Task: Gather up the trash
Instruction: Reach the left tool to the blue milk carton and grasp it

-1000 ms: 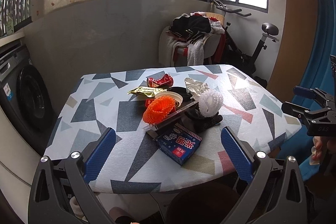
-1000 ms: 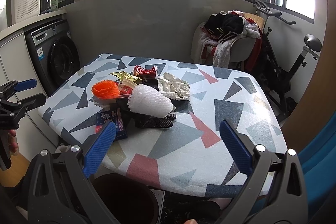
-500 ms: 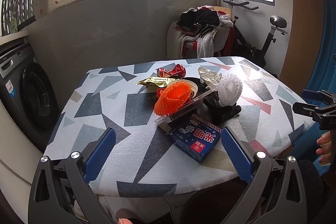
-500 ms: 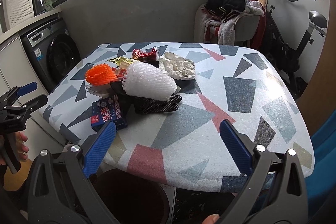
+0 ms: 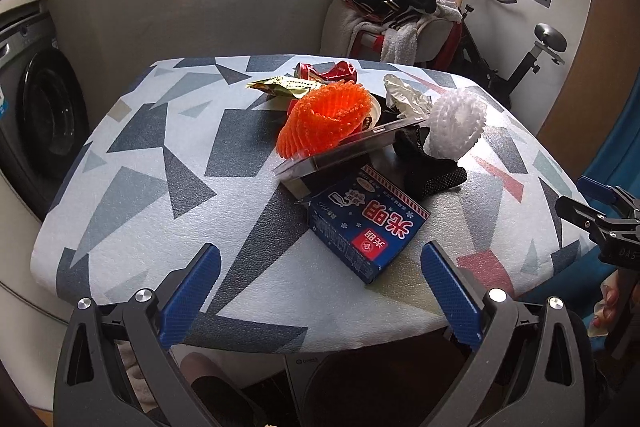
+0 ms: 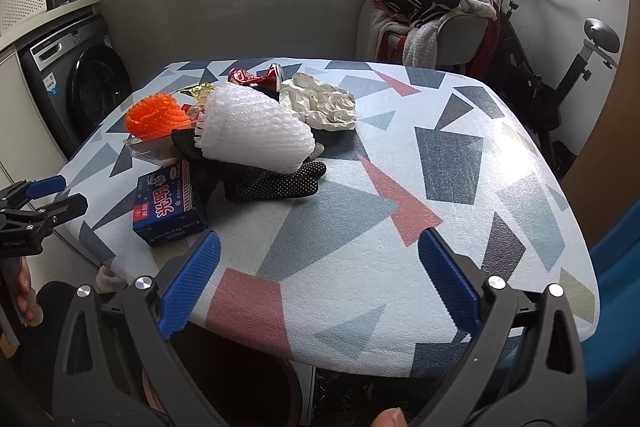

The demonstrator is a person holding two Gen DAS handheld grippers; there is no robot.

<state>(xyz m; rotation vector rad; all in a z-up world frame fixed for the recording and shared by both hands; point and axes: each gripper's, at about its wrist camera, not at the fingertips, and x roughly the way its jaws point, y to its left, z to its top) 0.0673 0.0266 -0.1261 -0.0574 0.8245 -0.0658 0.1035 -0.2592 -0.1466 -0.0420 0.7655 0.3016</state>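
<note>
Lying in a heap on the foam tabletop (image 5: 132, 195) are the trash pieces: an orange foam net (image 5: 324, 123), a white foam net (image 6: 252, 131), a flat blue carton (image 5: 366, 227), a dotted black glove (image 6: 276, 183), crumpled paper (image 6: 324, 103), a crushed red can (image 5: 328, 71) and a gold wrapper (image 5: 284, 85). The left gripper (image 5: 320, 297) and right gripper (image 6: 316, 289) hold their ribbed blue fingers (image 6: 190, 283) wide apart at the near edge, both empty.
</note>
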